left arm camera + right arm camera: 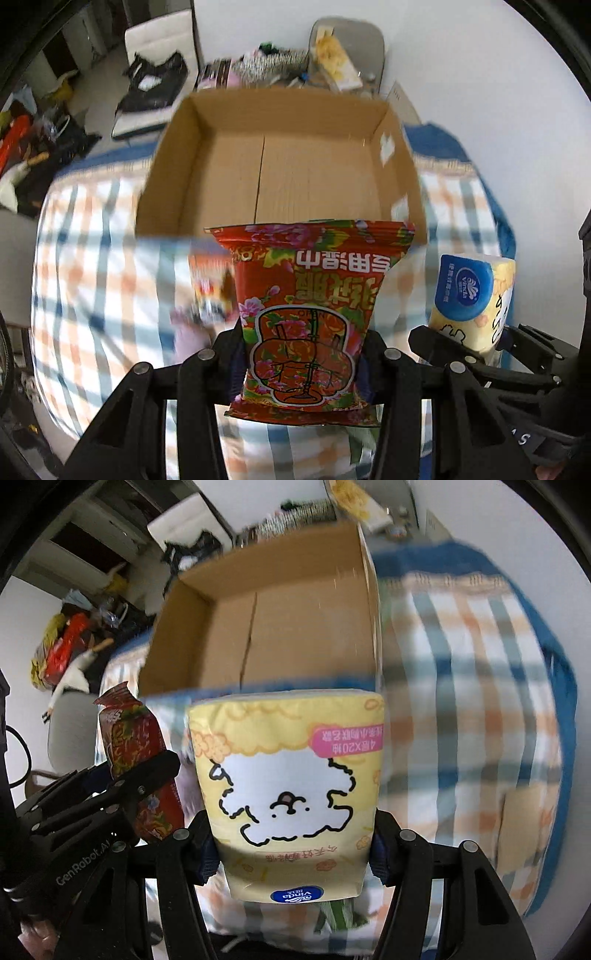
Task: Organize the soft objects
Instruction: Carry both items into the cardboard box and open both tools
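My left gripper (301, 363) is shut on a red floral wet-wipes pack (306, 314) and holds it up in front of an open cardboard box (280, 166). My right gripper (291, 849) is shut on a yellow tissue pack (288, 786) with a cartoon dog, also held up near the box (266, 627). The box looks empty inside. In the left wrist view the tissue pack (476, 295) shows at the right; in the right wrist view the red pack (136, 753) shows at the left.
The box sits on a bed with a plaid cover (92, 258) and blue edge (546, 657). Another small packet (210, 284) lies blurred on the cover. Cluttered shelves and a chair (159, 70) stand beyond. Something green (336, 912) lies below the tissue pack.
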A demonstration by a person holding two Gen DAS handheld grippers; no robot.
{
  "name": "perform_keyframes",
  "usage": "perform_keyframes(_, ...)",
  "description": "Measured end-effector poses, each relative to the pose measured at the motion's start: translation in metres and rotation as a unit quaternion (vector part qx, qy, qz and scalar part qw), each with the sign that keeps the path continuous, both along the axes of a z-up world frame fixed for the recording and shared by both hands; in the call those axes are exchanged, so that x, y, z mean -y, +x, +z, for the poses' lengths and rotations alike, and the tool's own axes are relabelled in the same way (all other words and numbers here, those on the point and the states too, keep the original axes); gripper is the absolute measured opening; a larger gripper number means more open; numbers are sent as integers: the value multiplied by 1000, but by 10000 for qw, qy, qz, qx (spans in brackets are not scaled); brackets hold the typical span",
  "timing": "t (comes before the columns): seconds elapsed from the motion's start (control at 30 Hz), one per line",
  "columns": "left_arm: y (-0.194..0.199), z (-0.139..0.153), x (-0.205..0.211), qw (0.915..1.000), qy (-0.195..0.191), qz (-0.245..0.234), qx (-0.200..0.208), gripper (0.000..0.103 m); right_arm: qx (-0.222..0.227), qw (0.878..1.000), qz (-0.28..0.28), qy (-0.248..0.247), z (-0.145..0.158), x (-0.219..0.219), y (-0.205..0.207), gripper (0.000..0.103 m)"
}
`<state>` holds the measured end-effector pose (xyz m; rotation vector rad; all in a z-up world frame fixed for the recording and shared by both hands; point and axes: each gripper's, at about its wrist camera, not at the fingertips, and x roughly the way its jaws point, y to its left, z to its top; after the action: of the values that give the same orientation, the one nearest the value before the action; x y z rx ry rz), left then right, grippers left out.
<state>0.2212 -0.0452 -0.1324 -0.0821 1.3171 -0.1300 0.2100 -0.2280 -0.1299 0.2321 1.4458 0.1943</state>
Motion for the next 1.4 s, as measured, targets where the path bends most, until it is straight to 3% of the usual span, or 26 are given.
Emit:
perform_keyframes(0.13, 54, 1, -10, 9998, -178, 18, 58, 43, 225, 9996, -118, -114, 10, -13, 49, 65)
perform_keyframes(0.27, 114, -12, -19, 9989, -451, 71, -142, 43, 196, 9994, -202, -216, 2, -25, 97, 65)
perform_keyframes(0.6, 231, -97, -24, 9837, -1222, 180, -1309, 44, -352, 9967, -43, -728, -84, -40, 207, 65)
perform_keyframes(0.8, 256, -136, -23, 9744, -1410, 124, -1744, 44, -583, 9938, 92, -943, -120, -46, 238, 65)
perform_keyframes(1.17, 275, -162, -15, 9741, -1120, 8, -1965, 45, -713, 9897, 113, -1233, -152, -49, 268, 66)
perform_keyframes(1.33, 278, -166, -17, 9754, -1011, -38, -1960, 54, -716, 9878, 170, -1373, -154, -51, 272, 67)
perform_keyframes(1.4, 280, -163, -17, 9772, -991, -10, -1880, 69, -725, 9874, 158, -1396, -154, -51, 272, 67)
